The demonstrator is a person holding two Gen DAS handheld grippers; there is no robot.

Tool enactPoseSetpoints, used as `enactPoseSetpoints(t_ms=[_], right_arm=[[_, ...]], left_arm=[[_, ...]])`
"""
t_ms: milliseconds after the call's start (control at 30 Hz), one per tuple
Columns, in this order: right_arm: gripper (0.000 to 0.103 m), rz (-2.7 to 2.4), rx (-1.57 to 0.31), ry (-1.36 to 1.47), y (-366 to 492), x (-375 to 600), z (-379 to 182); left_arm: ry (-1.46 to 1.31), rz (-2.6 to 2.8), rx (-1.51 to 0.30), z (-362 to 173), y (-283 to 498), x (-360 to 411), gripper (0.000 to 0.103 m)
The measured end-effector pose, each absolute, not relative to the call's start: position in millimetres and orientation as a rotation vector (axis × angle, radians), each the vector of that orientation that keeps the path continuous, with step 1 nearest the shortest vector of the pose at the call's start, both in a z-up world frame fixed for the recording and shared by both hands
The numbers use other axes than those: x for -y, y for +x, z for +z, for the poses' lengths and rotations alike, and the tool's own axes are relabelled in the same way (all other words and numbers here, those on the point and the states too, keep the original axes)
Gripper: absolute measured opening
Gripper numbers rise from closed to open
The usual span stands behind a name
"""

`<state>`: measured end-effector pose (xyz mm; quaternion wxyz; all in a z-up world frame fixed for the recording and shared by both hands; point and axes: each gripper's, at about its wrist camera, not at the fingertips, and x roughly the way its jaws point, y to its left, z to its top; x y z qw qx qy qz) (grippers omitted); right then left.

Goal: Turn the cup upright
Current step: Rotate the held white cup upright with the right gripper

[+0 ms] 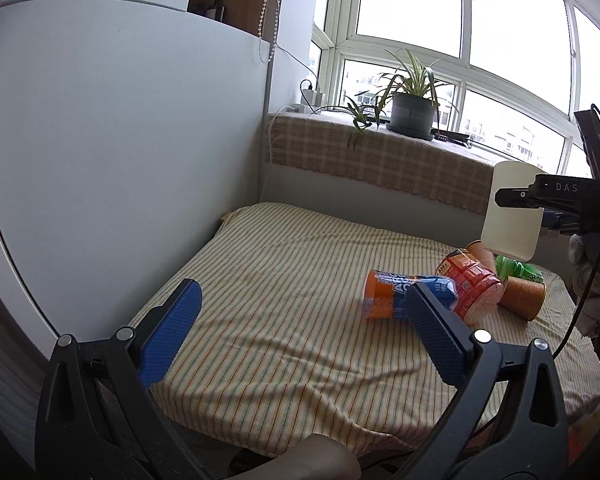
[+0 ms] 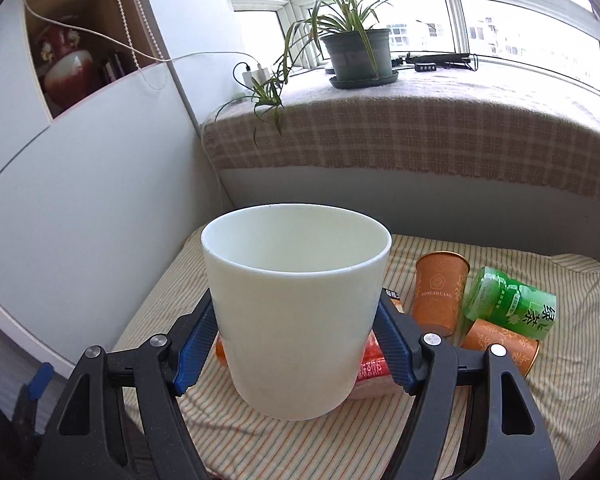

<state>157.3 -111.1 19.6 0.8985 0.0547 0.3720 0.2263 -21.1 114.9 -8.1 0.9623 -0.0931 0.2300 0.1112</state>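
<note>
Right wrist view, centre of frame: the right tongs pinched the white cup by its lower wall, mouth up, held above the striped surface. Left wrist view: the cup appeared at the right edge, clear of the cloth, and the left tongs stood spread wide, holding nothing, at lower centre. Lower right of the right wrist view: two orange cups and a green bottle lay clustered just beside one another.
</note>
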Motion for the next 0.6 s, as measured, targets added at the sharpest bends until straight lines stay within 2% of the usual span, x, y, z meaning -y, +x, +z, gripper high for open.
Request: enactPoseSetpoints(t_ms=[300,600], right_arm=[[0.073,0.484,-0.925,0.207,103.9,169.6,-23.7],[0.073,0.455,-1.081,0.292,91.0,204.0,-80.2]], left_arm=[[-0.200,0.095,-0.534,-23.0,-5.0,-79.6,0.103],[-0.187,0.011,-0.589,-34.3,4.4,-48.8,0.103]])
